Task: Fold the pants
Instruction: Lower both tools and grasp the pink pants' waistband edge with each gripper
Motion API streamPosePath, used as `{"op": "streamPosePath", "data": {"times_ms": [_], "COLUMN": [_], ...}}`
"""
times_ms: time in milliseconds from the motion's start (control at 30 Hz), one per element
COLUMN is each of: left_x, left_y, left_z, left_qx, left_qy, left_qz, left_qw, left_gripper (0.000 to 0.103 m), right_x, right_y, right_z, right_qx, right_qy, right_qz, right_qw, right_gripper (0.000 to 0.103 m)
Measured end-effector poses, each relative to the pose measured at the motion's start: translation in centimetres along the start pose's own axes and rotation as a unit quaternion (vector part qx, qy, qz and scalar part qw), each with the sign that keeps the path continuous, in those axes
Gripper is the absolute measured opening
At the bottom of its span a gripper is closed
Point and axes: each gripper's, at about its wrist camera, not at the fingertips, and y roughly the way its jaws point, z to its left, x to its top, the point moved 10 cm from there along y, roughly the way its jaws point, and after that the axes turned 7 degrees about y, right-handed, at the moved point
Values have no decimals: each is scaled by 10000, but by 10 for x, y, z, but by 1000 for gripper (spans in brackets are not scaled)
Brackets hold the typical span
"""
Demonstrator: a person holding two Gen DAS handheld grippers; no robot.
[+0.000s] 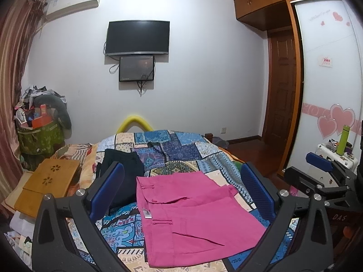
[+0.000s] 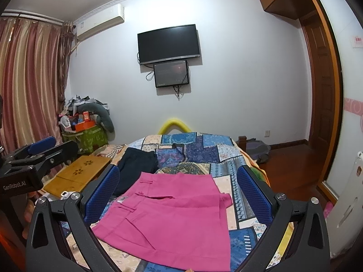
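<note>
The pink pants (image 1: pixel 192 217) lie folded into a flat rectangle on the patchwork bedspread (image 1: pixel 177 149), waistband and white label toward the left. They also show in the right wrist view (image 2: pixel 174 217). My left gripper (image 1: pixel 181 190) is open and empty, raised above the pants with its blue pads wide apart. My right gripper (image 2: pixel 179 192) is open and empty too, above the pants. It also shows at the right edge of the left wrist view (image 1: pixel 322 165). The left gripper shows at the left edge of the right wrist view (image 2: pixel 43 146).
A dark folded garment (image 1: pixel 122 170) lies on the bed behind the pink pants. A small wooden lap table (image 1: pixel 50 181) sits left of the bed. A green bag piled with clutter (image 1: pixel 38 131) stands in the corner. A green bottle (image 1: pixel 342 139) stands at right.
</note>
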Motion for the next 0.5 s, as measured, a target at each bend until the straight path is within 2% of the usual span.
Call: {"op": "streamPosePath", "data": {"times_ms": [67,267,500], "left_x": [-5,-30,-72], "left_y": [9,54,122], "left_z": [3,5,23], "left_qx": [52,-220,-211], "left_qy": [-25,-206,-275], "left_qz": [85,717,1623], "left_qw": [9999,9970,9861], "left_gripper": [103,103,103], "right_x": [-2,-19,-54], "right_y": [4,28,74], "right_z": [-3,-20,-62], "right_qx": [-42,-153,-422], "right_qy": [27,153,444], "right_qz": [53,387,1031], "right_qw": [10000,9990,9928], "right_gripper": [103,103,103]}}
